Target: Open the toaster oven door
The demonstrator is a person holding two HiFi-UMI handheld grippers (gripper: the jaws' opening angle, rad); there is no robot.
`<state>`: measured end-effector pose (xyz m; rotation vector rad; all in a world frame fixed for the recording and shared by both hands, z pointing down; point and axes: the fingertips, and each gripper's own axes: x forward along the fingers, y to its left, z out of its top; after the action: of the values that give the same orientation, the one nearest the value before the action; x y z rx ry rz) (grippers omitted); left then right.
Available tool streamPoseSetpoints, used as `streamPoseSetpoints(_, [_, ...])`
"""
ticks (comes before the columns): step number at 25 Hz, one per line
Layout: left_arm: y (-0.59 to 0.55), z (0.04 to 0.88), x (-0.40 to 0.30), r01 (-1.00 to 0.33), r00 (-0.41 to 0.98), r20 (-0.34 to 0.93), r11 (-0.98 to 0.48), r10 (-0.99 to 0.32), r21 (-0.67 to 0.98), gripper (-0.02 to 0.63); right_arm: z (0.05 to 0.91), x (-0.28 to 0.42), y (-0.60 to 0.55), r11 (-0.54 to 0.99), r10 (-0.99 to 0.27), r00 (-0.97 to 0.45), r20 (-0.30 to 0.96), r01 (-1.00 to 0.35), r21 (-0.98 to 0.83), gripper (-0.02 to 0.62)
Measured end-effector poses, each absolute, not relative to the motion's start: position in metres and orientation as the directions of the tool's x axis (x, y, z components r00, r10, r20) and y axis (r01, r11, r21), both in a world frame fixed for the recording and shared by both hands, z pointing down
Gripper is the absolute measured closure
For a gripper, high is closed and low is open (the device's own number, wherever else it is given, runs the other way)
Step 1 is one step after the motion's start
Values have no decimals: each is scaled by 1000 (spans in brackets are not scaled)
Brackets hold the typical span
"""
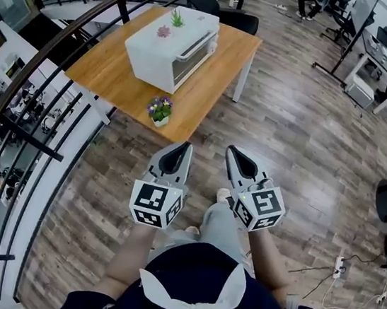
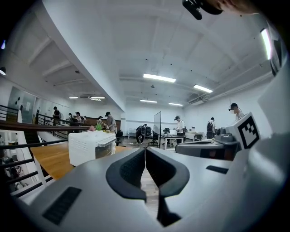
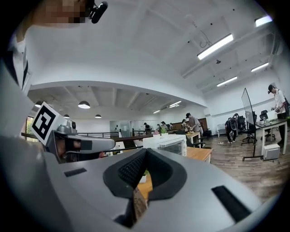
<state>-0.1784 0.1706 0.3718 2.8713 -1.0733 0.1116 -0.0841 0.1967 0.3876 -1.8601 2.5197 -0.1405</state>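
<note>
Toaster oven [image 1: 171, 46] sits on wooden counter [image 1: 109, 70], well ahead and left of both claws. Left claw [image 1: 182, 146] and right claw [image 1: 232, 150] pressed together, empty. Left nearer. Door [image 1: 192, 61] faces right.

On the table [image 1: 106, 66]: toaster oven [image 1: 169, 47] toward the far end, potted plant [image 1: 160, 110] at the near edge, small plants [image 1: 177, 18] atop the oven. Left of the table, a railing [image 1: 43, 104]. Nearer, over the floor [image 1: 308, 152], left gripper [image 1: 182, 147] and right gripper [image 1: 234, 152] side by side.
</note>
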Motion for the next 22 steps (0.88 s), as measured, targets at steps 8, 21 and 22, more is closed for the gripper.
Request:
streamPoseSetpoints(8, [137, 374, -167, -694, 717, 107, -720, -689, 23, 581, 390, -70, 163, 331, -940, -334, 64, -942, -51, 578])
streamPoseSetpoints(21, [49, 368, -125, -740, 655, 133, -667, -744, -88, 371, 373, -24, 69, 442, -895, -440, 76, -897, 20, 417])
streamPoseSetpoints(22, [41, 367, -123, -747, 647, 132, -659, -751, -87, 370, 372, -20, 61, 450, -892, -446, 77, -893, 29, 415])
